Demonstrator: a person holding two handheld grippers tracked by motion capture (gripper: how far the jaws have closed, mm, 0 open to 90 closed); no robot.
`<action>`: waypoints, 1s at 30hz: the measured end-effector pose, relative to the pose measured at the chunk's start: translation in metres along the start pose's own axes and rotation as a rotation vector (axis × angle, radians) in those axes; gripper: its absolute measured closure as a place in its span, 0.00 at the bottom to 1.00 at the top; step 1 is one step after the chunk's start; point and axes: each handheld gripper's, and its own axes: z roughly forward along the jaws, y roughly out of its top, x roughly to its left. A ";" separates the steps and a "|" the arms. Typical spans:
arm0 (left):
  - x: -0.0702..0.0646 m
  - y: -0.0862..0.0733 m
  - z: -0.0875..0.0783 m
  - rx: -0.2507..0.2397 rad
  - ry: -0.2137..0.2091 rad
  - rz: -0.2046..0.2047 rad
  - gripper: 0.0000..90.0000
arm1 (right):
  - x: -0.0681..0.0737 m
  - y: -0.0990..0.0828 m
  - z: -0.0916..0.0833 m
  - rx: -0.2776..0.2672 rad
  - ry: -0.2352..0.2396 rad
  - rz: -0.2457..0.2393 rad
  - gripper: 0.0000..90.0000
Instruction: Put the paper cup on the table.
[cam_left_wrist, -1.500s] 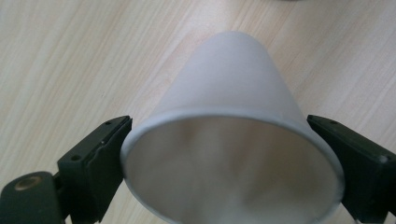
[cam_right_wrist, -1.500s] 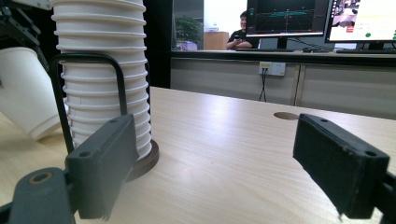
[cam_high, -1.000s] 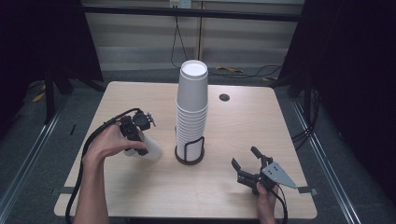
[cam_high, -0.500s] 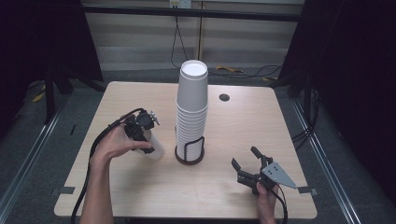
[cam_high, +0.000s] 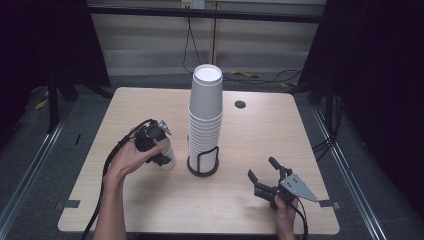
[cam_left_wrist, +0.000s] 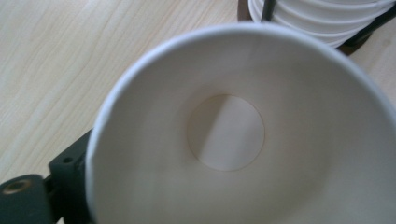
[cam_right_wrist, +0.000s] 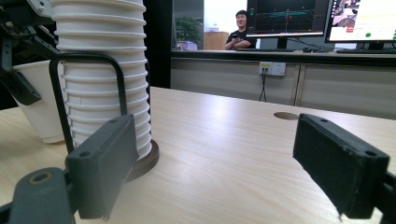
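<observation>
Gripping a single paper cup (cam_high: 165, 152) in my left gripper (cam_high: 152, 142), just left of the cup stack (cam_high: 205, 120); right gripper (cam_high: 267, 182) open, idle near-right. Squeezing harder could crush its rim, or nudging could topple the stack.

The pale rectangular wooden table (cam_high: 150, 107) carries a tall white paper cup stack in a black wire holder (cam_high: 204, 167) at centre, a single white paper cup (cam_high: 166, 155) at nine o'clock.

Your left gripper (cam_high: 159, 150) clamps a matt white paper cup (cam_left_wrist: 233, 135); beside it, a ribbed stack of paper cups (cam_high: 205, 120) fills a black wire holder (cam_high: 204, 160) on the smooth, pale wood-grain table (cam_high: 150, 205).
</observation>
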 end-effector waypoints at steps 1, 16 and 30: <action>0.000 -0.001 0.002 -0.004 0.006 -0.005 0.06 | 0.000 0.000 0.000 0.000 0.000 0.000 0.15; -0.002 -0.034 0.024 -0.158 -0.076 -0.095 0.17 | 0.000 0.000 0.000 0.000 0.000 0.000 0.15; -0.019 -0.078 0.016 -0.372 -0.027 -0.251 0.17 | 0.000 0.000 0.000 0.000 0.000 0.000 0.15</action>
